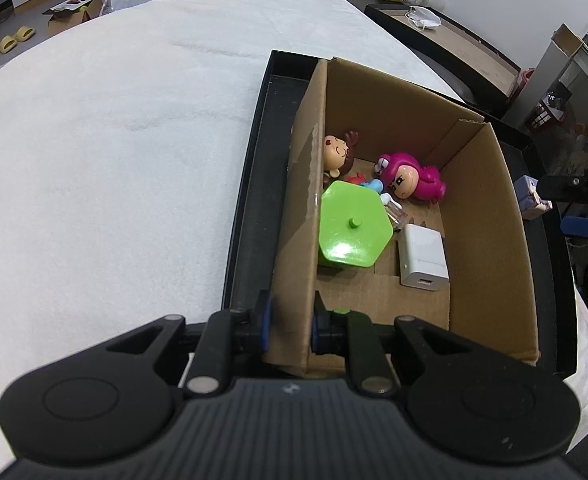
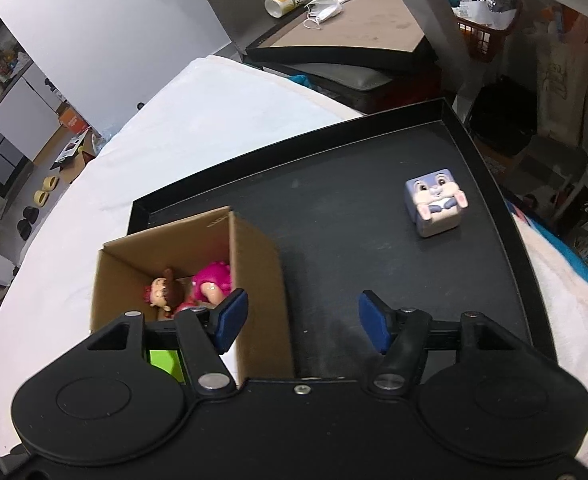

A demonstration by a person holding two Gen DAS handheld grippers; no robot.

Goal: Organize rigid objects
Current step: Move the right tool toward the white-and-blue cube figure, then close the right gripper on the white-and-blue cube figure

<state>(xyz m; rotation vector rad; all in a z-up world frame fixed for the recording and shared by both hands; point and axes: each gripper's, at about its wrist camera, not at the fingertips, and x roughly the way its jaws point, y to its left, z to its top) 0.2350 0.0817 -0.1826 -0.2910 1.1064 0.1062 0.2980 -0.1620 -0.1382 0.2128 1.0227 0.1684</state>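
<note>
Left gripper [image 1: 290, 326] is pinched on the near wall of the cardboard box [image 1: 490, 216], steadying it on the black tray [image 2: 334, 208]; right gripper [image 2: 300, 318] hangs spread and empty beside the box. Step in hand looks like fetching the last loose piece, one rabbit cube [image 2: 436, 206] standing well apart on the tray, so the next move calls for reaching forward and closing across its flat sides. Count in box: one green hexagon block [image 1: 352, 226], one white charger [image 1: 422, 258], one pink figure [image 1: 410, 178], one brown-haired doll [image 1: 338, 154], plus small bits I cannot identify.
</note>
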